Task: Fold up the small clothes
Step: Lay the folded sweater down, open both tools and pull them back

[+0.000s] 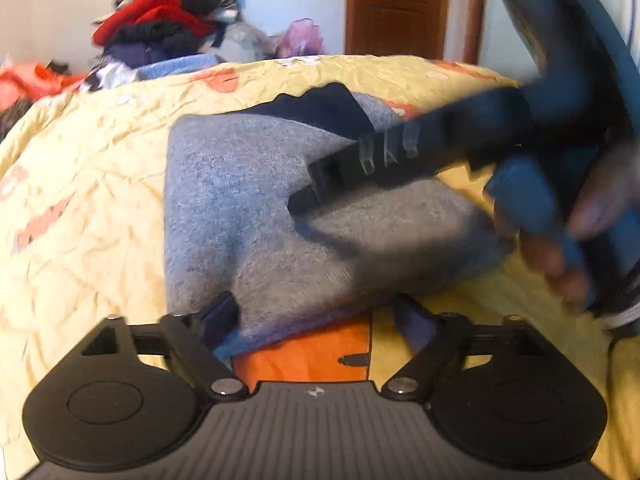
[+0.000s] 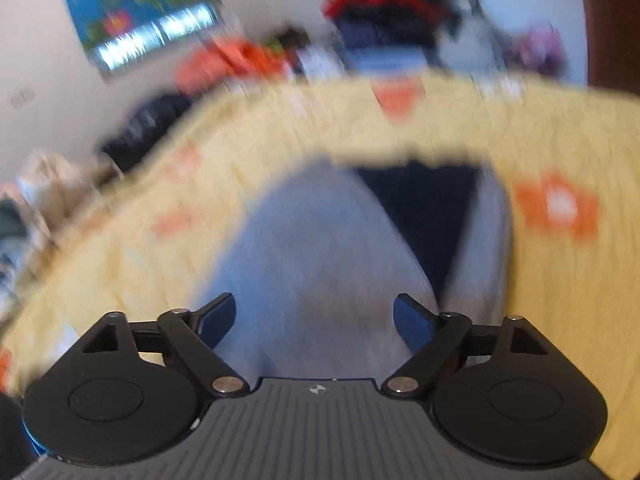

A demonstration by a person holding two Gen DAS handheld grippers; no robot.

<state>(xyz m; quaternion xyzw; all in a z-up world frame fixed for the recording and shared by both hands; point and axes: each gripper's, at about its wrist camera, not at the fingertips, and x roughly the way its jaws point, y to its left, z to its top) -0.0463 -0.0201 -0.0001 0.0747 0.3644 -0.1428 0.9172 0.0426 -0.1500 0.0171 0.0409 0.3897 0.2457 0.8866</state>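
**Grey knit on the bed – where to grab it?**

The grey sweater (image 1: 256,208) is lying partly folded on the yellow bedspread (image 1: 80,200), with its dark navy collar (image 1: 320,108) showing at the far end. It's looking soft and floppy to me, light, a bit fuzzy, so probably not slippery but it'll sag wherever it isn't supported.

The left gripper (image 1: 316,320) is hovering at the near hem, jaws standing wide apart, nothing between them being pinched. The right gripper (image 2: 314,316) is hanging over the cloth too, jaws apart and empty. I'm thinking pinching the hem corners, both layers together, is the way to go.
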